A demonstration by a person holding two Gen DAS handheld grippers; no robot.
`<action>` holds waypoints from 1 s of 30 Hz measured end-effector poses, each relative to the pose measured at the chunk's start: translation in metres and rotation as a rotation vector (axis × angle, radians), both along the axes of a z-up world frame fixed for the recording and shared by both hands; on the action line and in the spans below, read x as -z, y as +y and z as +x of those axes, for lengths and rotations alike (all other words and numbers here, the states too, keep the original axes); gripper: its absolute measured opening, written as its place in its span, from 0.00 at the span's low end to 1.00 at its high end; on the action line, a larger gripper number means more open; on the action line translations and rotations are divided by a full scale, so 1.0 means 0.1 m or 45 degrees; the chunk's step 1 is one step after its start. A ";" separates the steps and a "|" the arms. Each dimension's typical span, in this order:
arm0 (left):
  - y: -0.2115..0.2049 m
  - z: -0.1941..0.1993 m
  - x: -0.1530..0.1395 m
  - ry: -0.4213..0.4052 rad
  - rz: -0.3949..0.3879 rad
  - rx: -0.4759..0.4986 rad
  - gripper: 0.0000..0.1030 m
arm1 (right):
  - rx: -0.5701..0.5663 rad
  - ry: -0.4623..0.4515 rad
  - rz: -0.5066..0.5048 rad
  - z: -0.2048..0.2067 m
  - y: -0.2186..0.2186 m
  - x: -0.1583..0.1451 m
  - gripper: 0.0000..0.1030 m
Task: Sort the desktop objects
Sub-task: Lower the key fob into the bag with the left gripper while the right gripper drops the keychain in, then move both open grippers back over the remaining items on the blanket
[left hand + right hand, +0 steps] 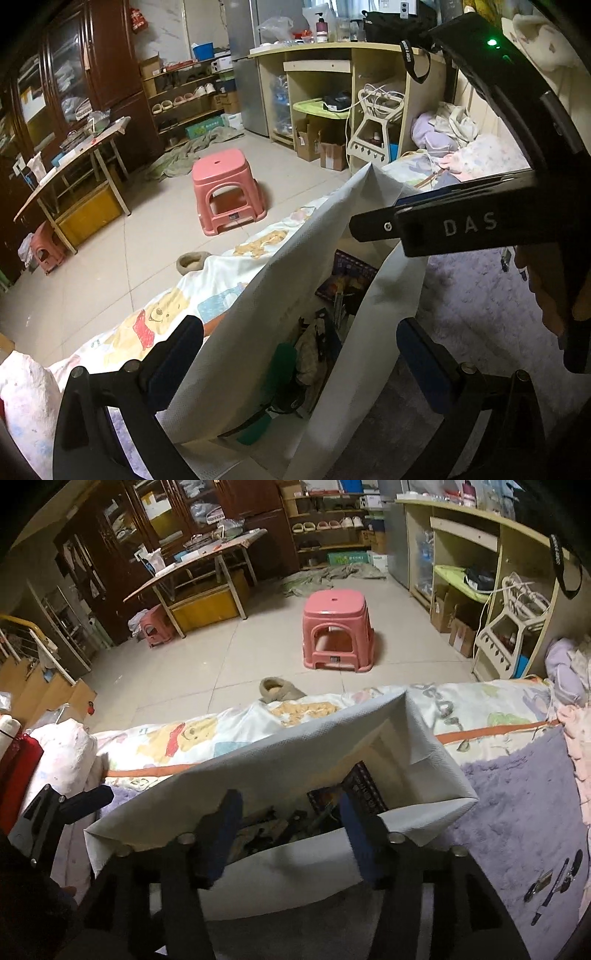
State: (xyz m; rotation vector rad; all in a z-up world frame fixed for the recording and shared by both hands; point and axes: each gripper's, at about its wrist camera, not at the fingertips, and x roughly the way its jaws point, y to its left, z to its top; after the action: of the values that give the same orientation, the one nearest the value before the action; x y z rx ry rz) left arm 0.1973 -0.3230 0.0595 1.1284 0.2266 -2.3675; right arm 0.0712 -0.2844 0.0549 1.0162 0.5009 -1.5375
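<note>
While spread wide, straddling white bag (280,775) rim on bed (517,794).
Left tool (299,354) and right tool (291,827) both gaping, gripping nothing; clutter just ahead inside.

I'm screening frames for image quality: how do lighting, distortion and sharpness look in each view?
Left wrist view: strong fisheye bending and dark corners; warm dim room light; the white bag is sharp, its contents sit in shadow; a green indicator light glares on the right gripper. Right wrist view: same barrel distortion, floor tiles curve; the pink stool is crisp, near fingers slightly soft.
</note>
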 end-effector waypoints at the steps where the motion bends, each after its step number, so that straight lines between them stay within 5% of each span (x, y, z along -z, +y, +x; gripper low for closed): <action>1: 0.01 -0.01 -0.01 0.001 -0.002 0.002 1.00 | 0.006 -0.006 -0.005 -0.02 0.01 -0.02 0.56; 17: 0.56 -0.33 -0.47 0.060 -0.106 0.139 1.00 | 0.063 0.104 -0.072 -0.07 0.61 -0.35 0.58; 30: 1.55 -1.23 -0.57 0.024 -0.171 0.384 1.00 | 0.411 0.215 -0.097 -0.83 1.96 -0.56 0.60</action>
State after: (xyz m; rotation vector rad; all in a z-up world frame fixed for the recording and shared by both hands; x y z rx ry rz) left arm 0.0747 -0.1680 0.1160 1.1427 -0.1034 -2.6102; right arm -0.0117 -0.0884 0.1114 0.9452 0.4049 -1.9269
